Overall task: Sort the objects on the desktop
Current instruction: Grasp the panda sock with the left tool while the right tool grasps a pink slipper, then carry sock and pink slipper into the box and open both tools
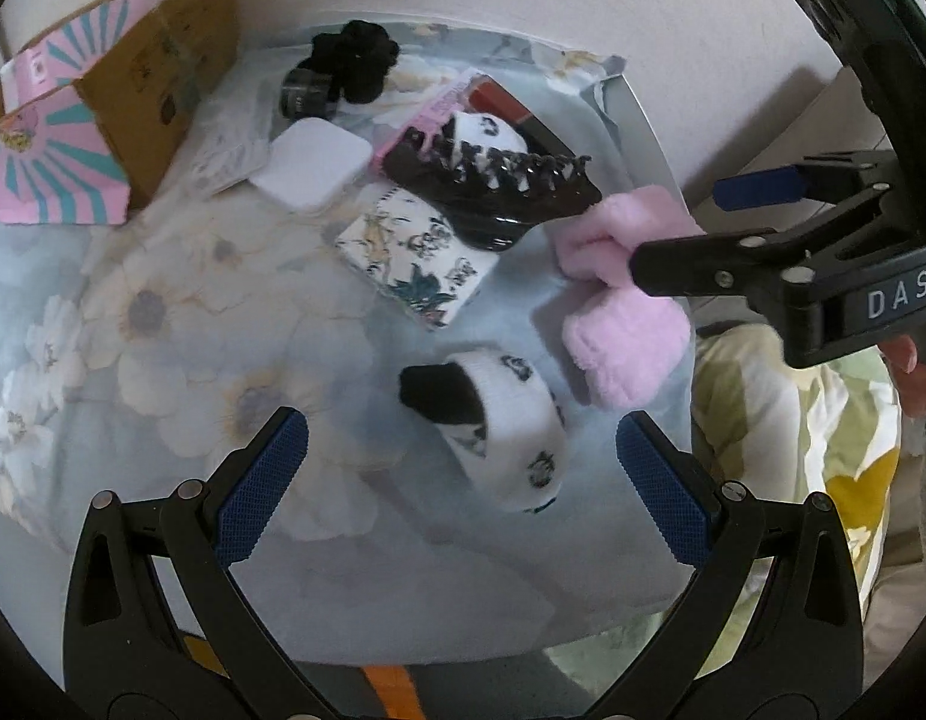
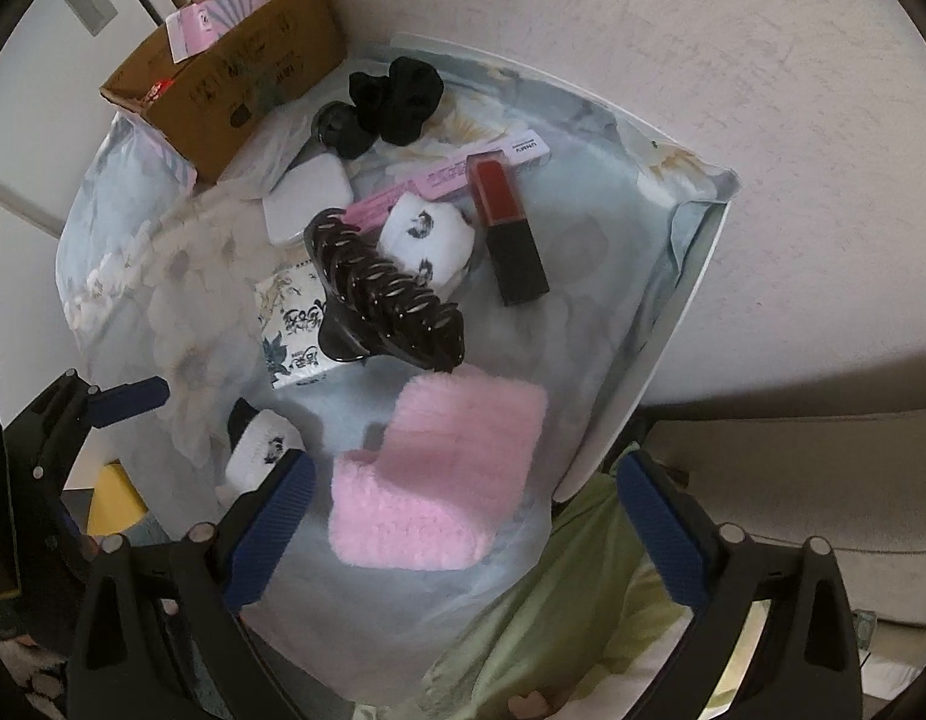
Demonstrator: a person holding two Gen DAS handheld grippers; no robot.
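— Over the table's near edge, the left gripper [image 1: 463, 456] hung with its jaws spread wide and nothing between them; a white sock with a black toe [image 1: 493, 420] lay on the floral cloth [image 1: 163, 312] just ahead of the pads.

— And the right gripper [image 2: 463, 498]?

— Wide open too, gripping nothing. It sat low by the table's right edge, one finger [image 1: 673, 264] against the pink fluffy cloth [image 2: 445, 468] that lay folded there.

— Further out?

— Middle of the table: a big dark hair claw [image 2: 385, 306] sat on a patterned tissue pack [image 2: 286, 330], a second white sock [image 2: 427, 237] right behind it. A red-and-black lipstick [image 2: 508, 234] lay towards the right edge, beside a long pink box [image 2: 451, 171].

— Far edge?

— A white square compact [image 1: 310, 165], a black scrunchie [image 1: 355, 60] touching a small dark jar [image 1: 304, 93], and at the far left corner an open cardboard box [image 2: 235, 78] with pink packaging [image 2: 193, 30] inside.
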